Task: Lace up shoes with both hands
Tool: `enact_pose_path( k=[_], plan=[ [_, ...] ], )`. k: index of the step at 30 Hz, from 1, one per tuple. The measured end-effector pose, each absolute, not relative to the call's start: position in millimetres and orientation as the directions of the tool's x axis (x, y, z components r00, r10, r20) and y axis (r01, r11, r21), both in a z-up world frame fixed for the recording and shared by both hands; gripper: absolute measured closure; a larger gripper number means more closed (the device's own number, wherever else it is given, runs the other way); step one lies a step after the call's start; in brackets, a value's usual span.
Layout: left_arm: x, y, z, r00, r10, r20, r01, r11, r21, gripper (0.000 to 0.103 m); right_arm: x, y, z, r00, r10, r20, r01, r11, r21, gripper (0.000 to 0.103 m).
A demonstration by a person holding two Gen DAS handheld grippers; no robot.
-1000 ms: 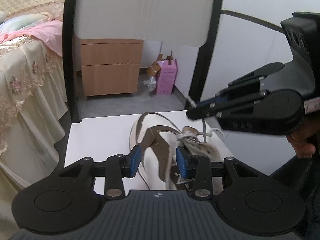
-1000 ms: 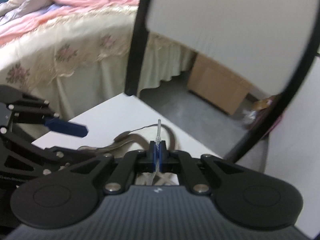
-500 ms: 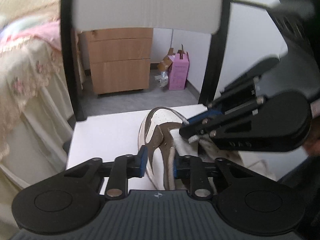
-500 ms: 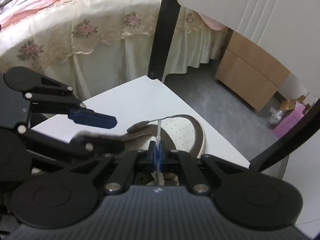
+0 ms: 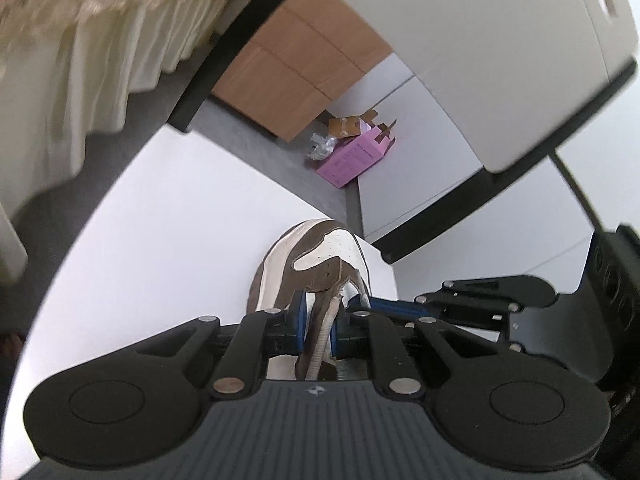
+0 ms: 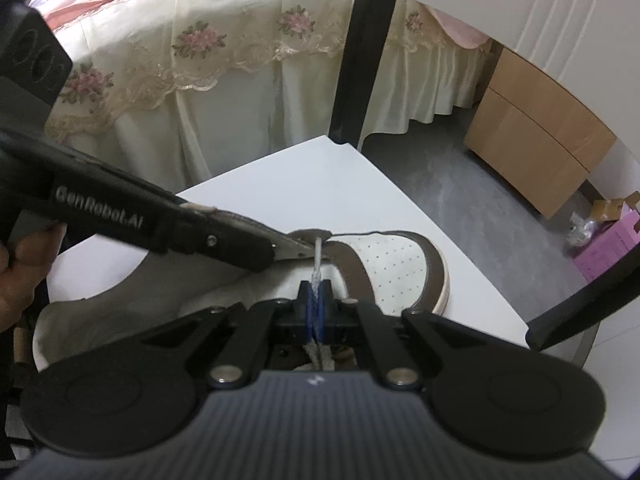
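On white seat (image 6: 280, 184): brown-and-white perforated shoe (image 6: 400, 264); left tool (image 5: 319, 326) narrowing around eyelet flap, right tool (image 6: 316, 308) clamping lace tip (image 6: 317, 268).

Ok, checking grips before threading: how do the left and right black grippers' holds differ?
The left gripper, jaws just closing, clamps the sneaker's brown eyelet flap; the right gripper is shut on the lace's clear tip. The left's pads stand apart; the right's nearly touch. Both work on the brown-and-white sneaker.

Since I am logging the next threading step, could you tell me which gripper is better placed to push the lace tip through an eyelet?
Probably the right gripper: it is shut on the lace tip, beside the shoe's flap that the left gripper pinches.
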State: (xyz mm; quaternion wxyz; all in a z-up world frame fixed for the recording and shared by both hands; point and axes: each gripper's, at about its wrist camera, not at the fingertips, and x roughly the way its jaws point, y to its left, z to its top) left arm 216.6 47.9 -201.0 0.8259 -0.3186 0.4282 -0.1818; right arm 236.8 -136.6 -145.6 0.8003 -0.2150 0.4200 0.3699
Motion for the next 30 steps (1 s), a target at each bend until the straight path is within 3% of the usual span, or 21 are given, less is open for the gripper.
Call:
enact_pose_path(
  k=[11, 30],
  plan=[
    [222, 66, -222, 0.553, -0.639, -0.534, -0.116, 0.576, -0.809, 0.089, 258, -105, -136, 0.201, 0.269, -0.942, -0.882, 0.469, -0.055, 0.100],
    [224, 75, -238, 0.541, -0.683, -0.491, -0.204, 0.460, -0.864, 0.088, 273, -76, -147, 0.080, 0.110, -0.991, -0.927, 0.373, -0.034, 0.100]
  ],
)
